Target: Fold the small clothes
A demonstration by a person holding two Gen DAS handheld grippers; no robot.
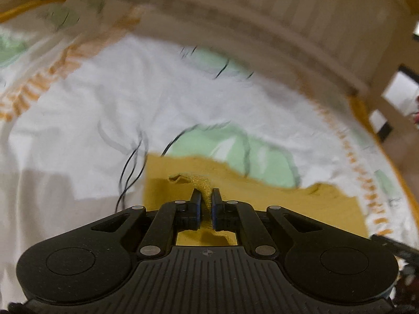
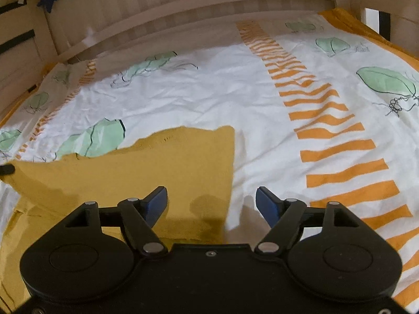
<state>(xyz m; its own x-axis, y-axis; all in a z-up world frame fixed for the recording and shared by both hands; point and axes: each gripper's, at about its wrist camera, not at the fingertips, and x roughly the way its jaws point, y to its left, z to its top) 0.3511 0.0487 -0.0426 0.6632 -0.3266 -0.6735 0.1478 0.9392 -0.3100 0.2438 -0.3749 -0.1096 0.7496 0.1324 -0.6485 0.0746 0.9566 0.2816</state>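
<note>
A mustard-yellow garment (image 1: 275,204) lies on a white bed cover. My left gripper (image 1: 207,196) is shut on a bunched fold of the garment, which runs up between the jaws. In the right wrist view the garment (image 2: 146,167) spreads across the lower left, its top edge raised toward the left. My right gripper (image 2: 211,198) is open and empty, just above the garment's right edge, with its left fingertip (image 2: 157,201) over the cloth and its right one over the cover.
The white bed cover (image 2: 209,99) has green leaf prints and orange striped bands (image 2: 327,120). A pale wooden slatted bed rail (image 2: 209,2) runs along the far side. The left wrist view is motion-blurred.
</note>
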